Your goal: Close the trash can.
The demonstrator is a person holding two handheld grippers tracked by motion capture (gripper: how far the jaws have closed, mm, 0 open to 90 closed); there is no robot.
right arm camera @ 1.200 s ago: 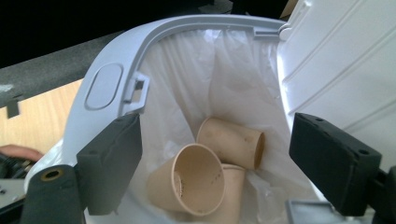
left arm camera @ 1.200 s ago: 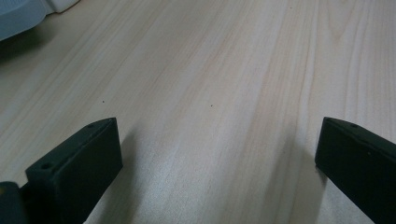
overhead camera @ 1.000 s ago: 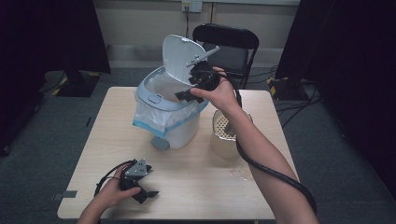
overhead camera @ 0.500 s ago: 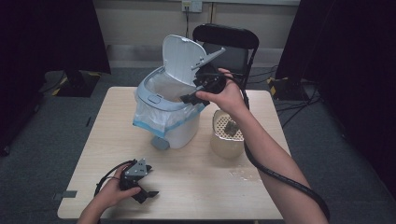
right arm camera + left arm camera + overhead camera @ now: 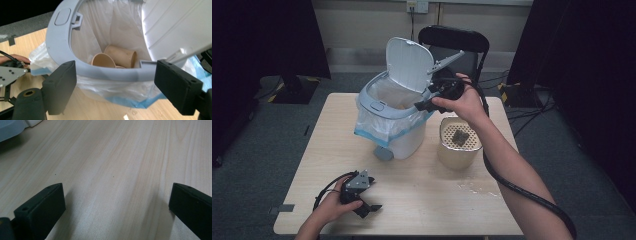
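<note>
We hover our right gripper (image 5: 424, 105), jaws apart and empty, at the bin (image 5: 394, 122) rim; cups (image 5: 120, 56) lie inside. Left gripper (image 5: 367, 209) rests wide open. Next, probably the lid (image 5: 408, 65).

In your right gripper view the bin (image 5: 67, 47) is cut off at the top and right edges, its lid (image 5: 175, 22) runs out of the upper right corner, and the cups (image 5: 117, 58) deep in the liner are half hidden behind the near rim, so you cannot count them for sure. In the high view, lower right of centre, the dark thing in the beige tub (image 5: 459, 150) is too small to identify. Your left gripper (image 5: 117, 202) view cuts both jaws off at the bottom edge.
</note>
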